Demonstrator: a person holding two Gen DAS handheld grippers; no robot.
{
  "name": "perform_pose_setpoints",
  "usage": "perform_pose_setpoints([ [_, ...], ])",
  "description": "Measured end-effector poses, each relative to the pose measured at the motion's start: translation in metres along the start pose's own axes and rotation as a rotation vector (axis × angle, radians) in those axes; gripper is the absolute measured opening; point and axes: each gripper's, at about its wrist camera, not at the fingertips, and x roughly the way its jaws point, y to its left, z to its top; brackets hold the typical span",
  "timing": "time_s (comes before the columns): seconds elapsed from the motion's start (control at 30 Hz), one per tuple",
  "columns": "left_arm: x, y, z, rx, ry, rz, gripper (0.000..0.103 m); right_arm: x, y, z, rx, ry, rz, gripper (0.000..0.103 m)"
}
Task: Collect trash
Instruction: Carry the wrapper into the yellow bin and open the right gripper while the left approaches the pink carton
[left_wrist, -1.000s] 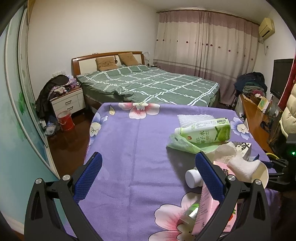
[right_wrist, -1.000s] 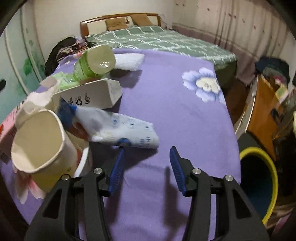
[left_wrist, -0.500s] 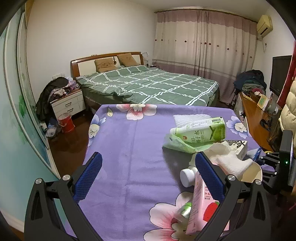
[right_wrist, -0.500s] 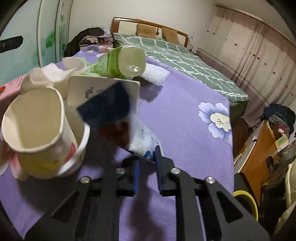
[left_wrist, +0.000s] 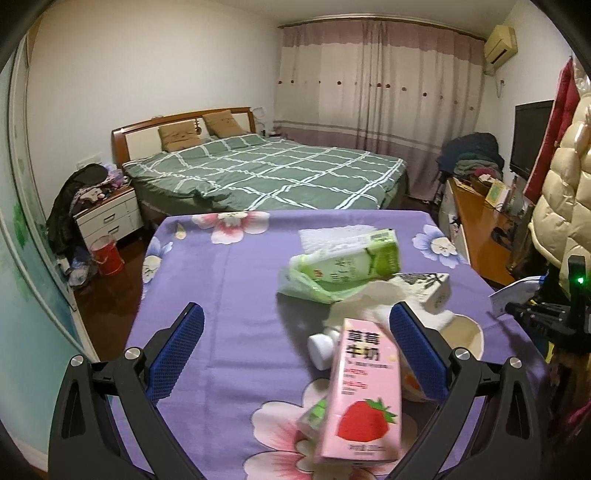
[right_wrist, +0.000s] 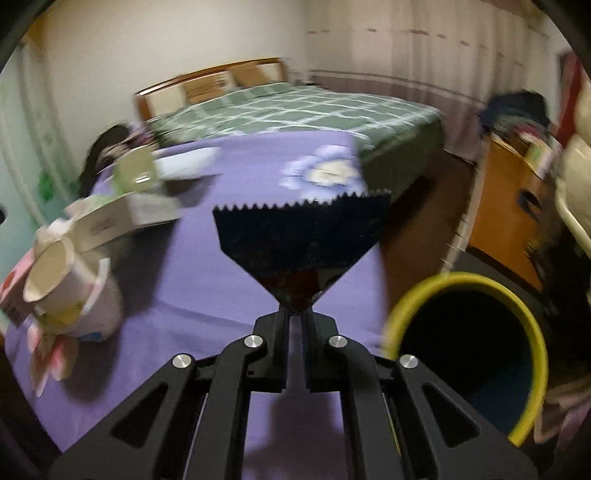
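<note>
My right gripper (right_wrist: 294, 314) is shut on a dark snack wrapper (right_wrist: 303, 236) with a serrated top edge, held above the purple tablecloth (right_wrist: 207, 280). The yellow-rimmed trash bin (right_wrist: 469, 354) stands on the floor just right of it. My left gripper (left_wrist: 295, 339) is open over the table, with a pink strawberry milk carton (left_wrist: 364, 398) between its fingers. A green bottle (left_wrist: 351, 264), a white box (left_wrist: 430, 290), crumpled tissue (left_wrist: 369, 299) and a paper cup (left_wrist: 461, 336) lie piled behind. The right gripper with the wrapper shows at the left wrist view's right edge (left_wrist: 517, 295).
A bed with a green checked cover (left_wrist: 258, 173) stands beyond the table. A wooden desk (left_wrist: 480, 214) runs along the right wall. A nightstand (left_wrist: 107, 218) and a red bucket (left_wrist: 107, 254) are on the left floor. A cup (right_wrist: 70, 291) lies on its side at the table's left.
My right gripper closed on the wrapper, lifted it off the table and swung right toward the bin. My left gripper moved back, bringing the pink carton between its fingers.
</note>
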Motion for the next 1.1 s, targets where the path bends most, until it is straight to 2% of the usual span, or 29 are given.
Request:
perform_pose_setpoints([
  [0.1, -0.001, -0.007, -0.001, 0.006, 0.002, -0.018, 0.099, -0.001, -0.034, -0.006, 0.09, 0.026, -0.055, 0.006],
  [0.2, -0.001, -0.012, -0.003, 0.005, 0.008, -0.035, 0.099, 0.003, -0.059, -0.011, 0.126, 0.063, -0.134, 0.006],
  [0.5, -0.005, -0.025, -0.007, 0.024, 0.018, -0.072, 0.099, 0.03, -0.108, -0.028, 0.225, 0.158, -0.225, 0.008],
  [0.57, -0.006, -0.027, -0.008, 0.026, 0.021, -0.077, 0.099, 0.03, -0.115, -0.032, 0.246, 0.16, -0.232, 0.011],
  [0.7, -0.006, -0.03, -0.012, 0.031, 0.032, -0.089, 0.099, 0.028, -0.125, -0.035, 0.269, 0.162, -0.252, 0.024],
  [0.97, -0.003, -0.039, -0.026, 0.07, 0.067, -0.126, 0.099, 0.014, -0.126, -0.041, 0.282, 0.133, -0.252, 0.033],
  [1.1, -0.001, -0.034, -0.036, 0.085, 0.095, -0.133, 0.097, 0.011, -0.122, -0.045, 0.287, 0.13, -0.237, 0.034],
])
